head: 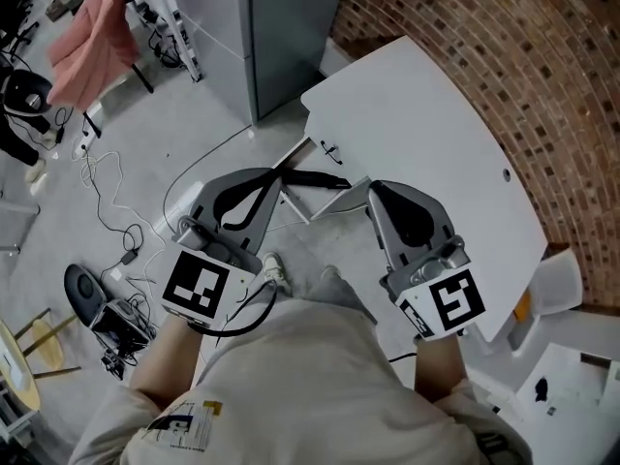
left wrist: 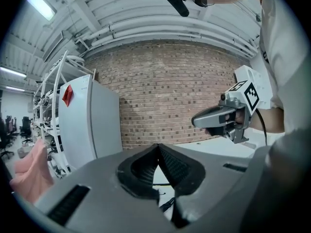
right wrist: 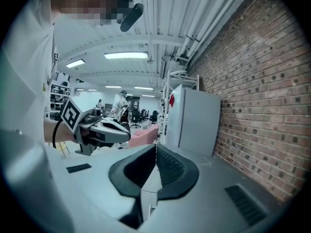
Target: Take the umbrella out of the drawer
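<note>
2 grippers at near edge of white table [head: 426, 143]. Left gripper [left wrist: 157, 148] jaws pressed together, empty. Right gripper [right wrist: 155, 148] likewise, empty. 1 grey cabinet [head: 281, 27] beyond table. Umbrella's place: cannot tell.

No readable text anywhere, as far as I can tell.

- cube [head: 201, 287] on left gripper [head: 275, 176] – black-and-white square marker, pattern only, no letters or digits
- cube [head: 455, 301] on right gripper [head: 373, 190] – same kind of marker, different pattern
- red tag [left wrist: 68, 95] on grey cabinet [left wrist: 90, 125] – plain red from here, no print legible
- printed patch [head: 184, 424] on person's shirt – too small to read
- white sheet [head: 567, 386] at lower right – dark blot, no words made out
</note>
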A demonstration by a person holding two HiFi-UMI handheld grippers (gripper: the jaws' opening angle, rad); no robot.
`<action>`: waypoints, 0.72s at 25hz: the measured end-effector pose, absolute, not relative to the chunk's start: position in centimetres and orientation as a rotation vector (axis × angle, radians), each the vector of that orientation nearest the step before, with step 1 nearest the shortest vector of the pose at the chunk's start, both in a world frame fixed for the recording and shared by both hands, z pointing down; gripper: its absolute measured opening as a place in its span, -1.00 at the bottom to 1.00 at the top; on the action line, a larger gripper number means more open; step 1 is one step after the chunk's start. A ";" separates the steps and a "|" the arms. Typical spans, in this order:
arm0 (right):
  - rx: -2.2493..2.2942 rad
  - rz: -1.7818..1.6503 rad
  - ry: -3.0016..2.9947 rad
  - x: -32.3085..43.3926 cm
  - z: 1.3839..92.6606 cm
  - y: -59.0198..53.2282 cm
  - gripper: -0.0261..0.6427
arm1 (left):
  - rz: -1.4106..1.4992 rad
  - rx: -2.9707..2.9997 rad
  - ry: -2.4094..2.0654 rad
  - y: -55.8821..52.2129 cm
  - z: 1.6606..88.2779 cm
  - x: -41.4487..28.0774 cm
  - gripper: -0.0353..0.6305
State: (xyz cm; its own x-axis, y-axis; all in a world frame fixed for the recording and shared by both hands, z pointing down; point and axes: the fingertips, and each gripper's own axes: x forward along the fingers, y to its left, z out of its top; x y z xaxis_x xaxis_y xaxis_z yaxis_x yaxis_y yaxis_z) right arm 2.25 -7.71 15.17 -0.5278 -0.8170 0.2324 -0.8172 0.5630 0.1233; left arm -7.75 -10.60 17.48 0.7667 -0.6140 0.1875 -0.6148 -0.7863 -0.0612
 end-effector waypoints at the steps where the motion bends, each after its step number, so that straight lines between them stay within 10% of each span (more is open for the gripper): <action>1: 1.338 0.012 -2.532 2.4 15.5 -7.9 -0.89 | 0.317 2.942 -1.023 -10.9 17.7 -7.5 -0.87; 18: 1.156 0.085 -2.331 6.8 25.9 -13.7 -0.89 | 0.416 2.804 -1.077 -15.3 23.6 -2.8 -0.87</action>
State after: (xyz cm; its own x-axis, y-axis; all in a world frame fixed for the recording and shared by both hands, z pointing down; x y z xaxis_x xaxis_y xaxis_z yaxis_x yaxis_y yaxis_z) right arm 6.83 -13.67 25.94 -0.4924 -0.7221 0.4859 -0.7555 0.6318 0.1734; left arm -2.78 -15.35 23.55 0.7110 -0.6400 0.2914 -0.6699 -0.7425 0.0036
